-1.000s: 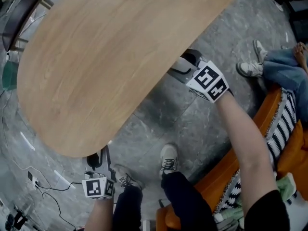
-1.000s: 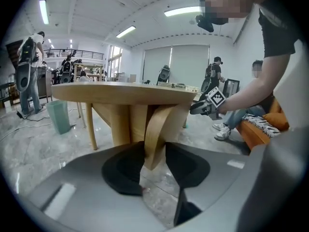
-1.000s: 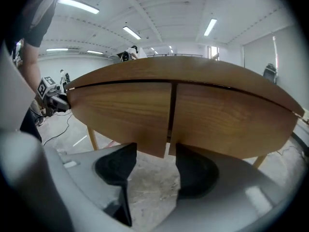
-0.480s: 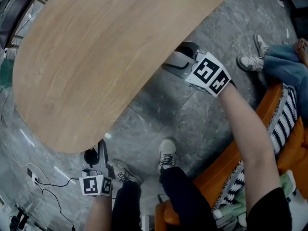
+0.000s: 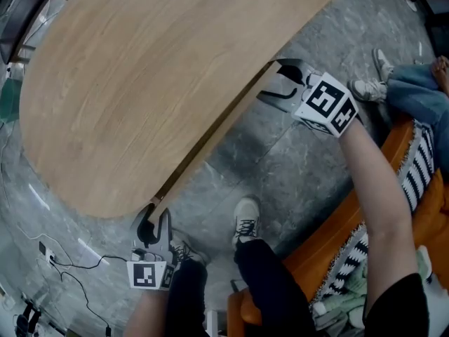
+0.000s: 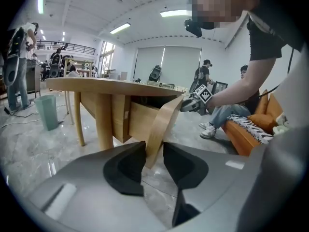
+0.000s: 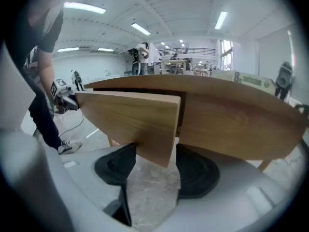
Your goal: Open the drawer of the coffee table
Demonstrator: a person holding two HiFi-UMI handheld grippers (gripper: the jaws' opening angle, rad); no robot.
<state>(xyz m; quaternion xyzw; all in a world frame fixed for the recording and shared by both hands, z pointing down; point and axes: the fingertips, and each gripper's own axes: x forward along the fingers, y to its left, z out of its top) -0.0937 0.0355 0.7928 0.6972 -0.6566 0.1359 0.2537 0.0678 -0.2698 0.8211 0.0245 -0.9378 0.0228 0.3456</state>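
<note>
The oval wooden coffee table (image 5: 140, 83) fills the upper left of the head view. Its long drawer front (image 5: 210, 135) stands a little out from the near edge. My left gripper (image 5: 151, 225) is at the drawer's left end. In the left gripper view the panel's end (image 6: 161, 124) sits between the jaws (image 6: 153, 158), which have just been closing onto it. My right gripper (image 5: 280, 83) is at the other end, and its pads (image 7: 123, 163) clasp the panel's corner (image 7: 130, 120). Each gripper shows in the other's view, the right gripper (image 6: 193, 104) and the left gripper (image 7: 65, 100).
An orange sofa (image 5: 330, 258) with a striped blanket lies behind me at the right. My shoes (image 5: 245, 227) stand on the grey stone floor. A seated person's legs (image 5: 414, 93) are at the far right. Cables (image 5: 70, 265) run lower left. Table legs (image 6: 104, 124) and a teal bin (image 6: 48, 111) stand beyond.
The drawer front, hidden under the table's edge before, now stands out from it toward me. Both grippers have shifted toward me with it.
</note>
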